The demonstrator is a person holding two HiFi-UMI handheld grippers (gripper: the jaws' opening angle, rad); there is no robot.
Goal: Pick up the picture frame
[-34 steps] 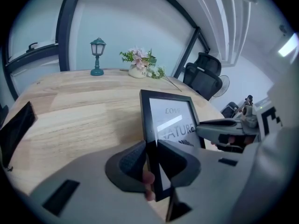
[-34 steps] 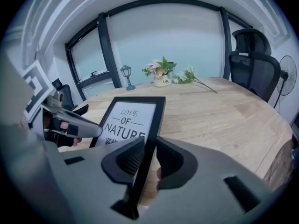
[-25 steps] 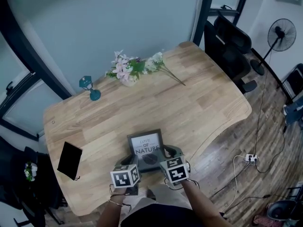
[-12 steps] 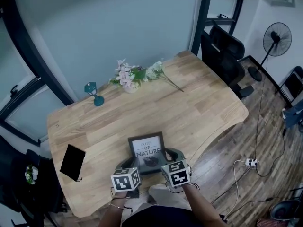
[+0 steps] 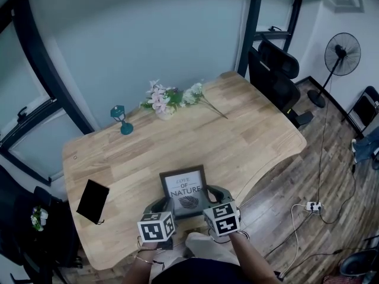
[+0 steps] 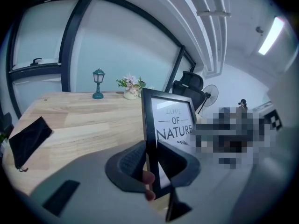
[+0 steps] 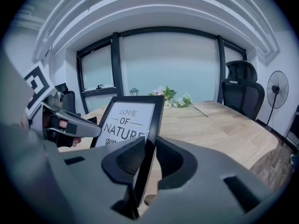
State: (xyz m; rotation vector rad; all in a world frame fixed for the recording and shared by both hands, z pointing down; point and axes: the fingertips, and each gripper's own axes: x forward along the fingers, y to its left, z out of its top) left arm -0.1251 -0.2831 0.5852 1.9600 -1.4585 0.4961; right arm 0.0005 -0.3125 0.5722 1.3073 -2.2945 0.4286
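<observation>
We hold the picture frame [image 5: 185, 189] between our two grippers, over the near edge of the wooden table [image 5: 249, 141]. The left gripper [image 6: 149, 157] has its jaws closed to a narrow gap on the frame's left border, with the ribbed pads pressing the front and back of the black moulding. The right gripper [image 7: 148, 158] grips the right border in the same way. Between the two pairs of jaws the white print, reading LOVE OF NATURE, faces us. The frame rises above both pairs of jaws, its top leaning away. Whether its lower edge is clear of the wood we cannot tell. Out to the left of the left jaws, well apart, a black pouch [image 5: 93, 200] lies flat on the table. Far beyond the jaws, near the table's far edge, stand a small teal lantern [image 5: 121, 120] and a pot of pink and white flowers [image 5: 161, 98]. A loose flower sprig [image 5: 195, 92] lies just beside the pot.
</observation>
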